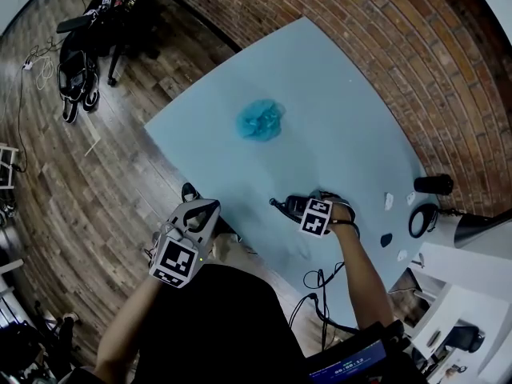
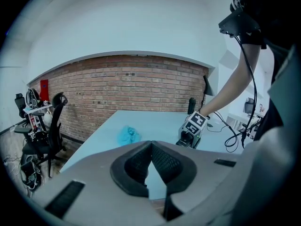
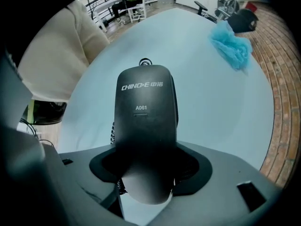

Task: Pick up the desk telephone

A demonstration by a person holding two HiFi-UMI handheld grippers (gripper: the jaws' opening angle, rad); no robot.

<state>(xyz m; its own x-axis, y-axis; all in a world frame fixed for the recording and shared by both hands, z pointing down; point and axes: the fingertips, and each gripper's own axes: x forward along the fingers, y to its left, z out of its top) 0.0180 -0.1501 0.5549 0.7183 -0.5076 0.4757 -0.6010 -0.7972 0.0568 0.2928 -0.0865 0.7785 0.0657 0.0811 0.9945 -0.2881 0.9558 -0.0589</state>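
The desk telephone's black handset [image 3: 146, 117], printed CHINO-E A061, sticks out between the jaws of my right gripper [image 3: 146, 169], which is shut on its near end. A bit of coiled cord [image 3: 113, 131] shows beside and under it. In the head view, this right gripper [image 1: 298, 208] holds the telephone [image 1: 280, 205] over the near part of the pale blue table [image 1: 336, 118]. My left gripper [image 1: 200, 212] hangs off the table's near-left edge by the person's body. In its own view the left gripper [image 2: 151, 147] is shut on nothing.
A crumpled blue cloth [image 1: 261, 119] lies mid-table. At the right end are a black cylinder [image 1: 433, 185], a cable loop [image 1: 422, 219] and small white bits. Cables [image 1: 320, 290] trail off the near edge. A brick wall [image 1: 360, 22] runs behind; an office chair [image 1: 120, 22] stands far left.
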